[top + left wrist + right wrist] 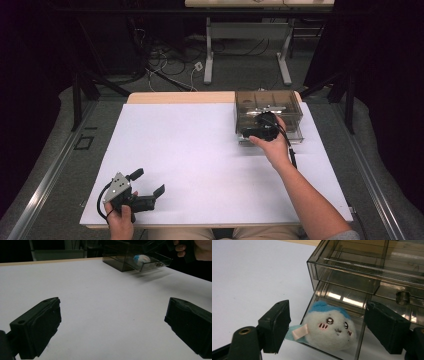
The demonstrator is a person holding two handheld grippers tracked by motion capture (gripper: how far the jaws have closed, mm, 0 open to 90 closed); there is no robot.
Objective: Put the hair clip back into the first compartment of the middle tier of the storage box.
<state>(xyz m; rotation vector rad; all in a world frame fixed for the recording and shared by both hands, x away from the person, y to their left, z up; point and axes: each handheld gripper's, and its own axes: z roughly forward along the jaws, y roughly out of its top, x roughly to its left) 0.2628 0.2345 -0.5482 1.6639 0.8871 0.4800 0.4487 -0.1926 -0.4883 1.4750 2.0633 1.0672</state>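
A: Nearest us, the left gripper (pixel 148 187) rests on the white table (pixel 190 160) with jaws spread wide, empty, apparently parked out of the way.

B: And farther off?

A: The right gripper (pixel 327 327) hangs released around the plush toy (pixel 329 327), which lies in the pulled-out bottom drawer (pixel 362 340) of the smoky drawer box (pixel 267 112); whether placing or fetching, I can't tell.

A: The flat white surface (pixel 200 160) is bright and evenly lit; the room around it is very dark.

B: Yes. In the right gripper view, light from above makes white glare stripes on the smoky transparent plastic drawer box (pixel 367 272).

A: In the left gripper view the same box is blurred and throws a soft shadow. The near black fingers (pixel 37 330) look unsharp.
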